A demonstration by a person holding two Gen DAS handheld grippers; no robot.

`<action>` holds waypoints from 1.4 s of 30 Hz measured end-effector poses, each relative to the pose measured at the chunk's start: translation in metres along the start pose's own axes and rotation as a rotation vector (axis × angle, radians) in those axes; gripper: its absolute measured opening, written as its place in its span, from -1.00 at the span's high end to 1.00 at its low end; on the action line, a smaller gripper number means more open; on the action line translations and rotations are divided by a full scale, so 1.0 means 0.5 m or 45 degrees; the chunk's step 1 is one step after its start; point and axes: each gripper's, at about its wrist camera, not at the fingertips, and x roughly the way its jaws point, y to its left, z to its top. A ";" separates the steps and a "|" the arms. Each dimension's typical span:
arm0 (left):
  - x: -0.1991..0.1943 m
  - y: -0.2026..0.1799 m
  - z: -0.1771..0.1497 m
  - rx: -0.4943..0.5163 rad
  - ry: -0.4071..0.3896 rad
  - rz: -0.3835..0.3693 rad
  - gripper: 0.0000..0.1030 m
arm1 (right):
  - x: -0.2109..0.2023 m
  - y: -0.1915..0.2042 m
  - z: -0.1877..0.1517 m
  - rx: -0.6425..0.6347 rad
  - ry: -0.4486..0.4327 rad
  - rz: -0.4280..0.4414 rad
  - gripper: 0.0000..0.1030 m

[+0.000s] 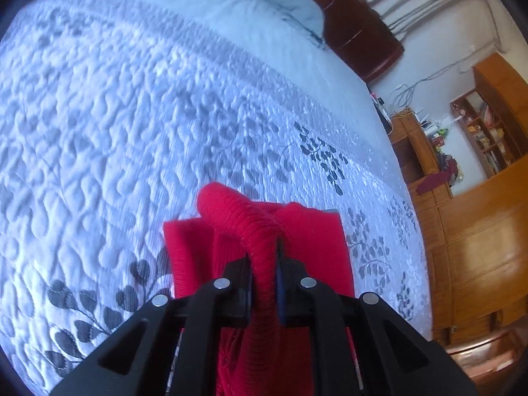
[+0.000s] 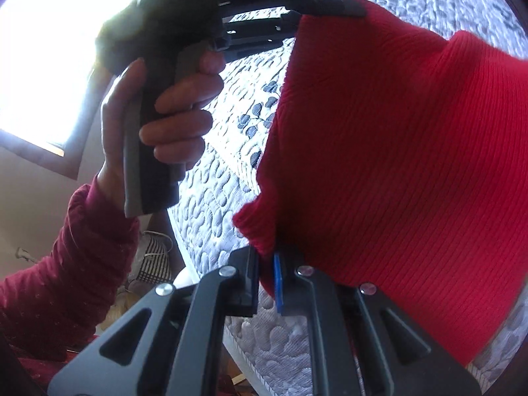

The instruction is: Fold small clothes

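A small red ribbed knit garment [image 1: 257,231] hangs above a white quilted bed. My left gripper [image 1: 264,264] is shut on a bunched edge of it; the rest droops below the jaws. In the right wrist view the same red garment [image 2: 396,165] spreads wide and fills the right half. My right gripper [image 2: 267,264] is shut on its lower left corner. The person's left hand [image 2: 171,115] holds the other gripper's handle at the upper left, and that gripper's fingers [image 2: 330,3] pinch the garment's top edge.
The white bedspread [image 1: 132,132] with grey leaf print lies under the garment, with a pale blue pillow [image 1: 264,0] and dark headboard [image 1: 356,26] at the far end. Wooden cabinets and shelves [image 1: 478,198] stand to the right of the bed. A bright window [image 2: 43,49] is at the left.
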 end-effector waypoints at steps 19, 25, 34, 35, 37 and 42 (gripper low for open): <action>0.106 0.009 0.047 0.003 0.222 0.233 0.22 | -0.102 -0.038 -0.050 0.031 0.021 -0.153 0.08; 0.074 0.048 0.031 -0.140 0.090 0.243 0.85 | -0.176 -0.101 -0.071 0.140 -0.039 -0.254 0.07; 0.059 0.050 0.012 -0.084 0.084 0.267 0.73 | -0.200 -0.160 -0.075 0.218 -0.070 -0.263 0.14; 0.049 0.043 0.013 -0.084 0.091 0.274 0.50 | -0.209 -0.160 -0.077 0.219 -0.076 -0.270 0.09; 0.021 0.030 0.005 -0.074 0.089 0.284 0.15 | -0.231 -0.162 -0.088 0.234 -0.089 -0.286 -0.01; -0.033 -0.017 -0.100 0.009 0.224 0.324 0.07 | -0.233 -0.168 -0.134 0.304 -0.031 -0.302 -0.03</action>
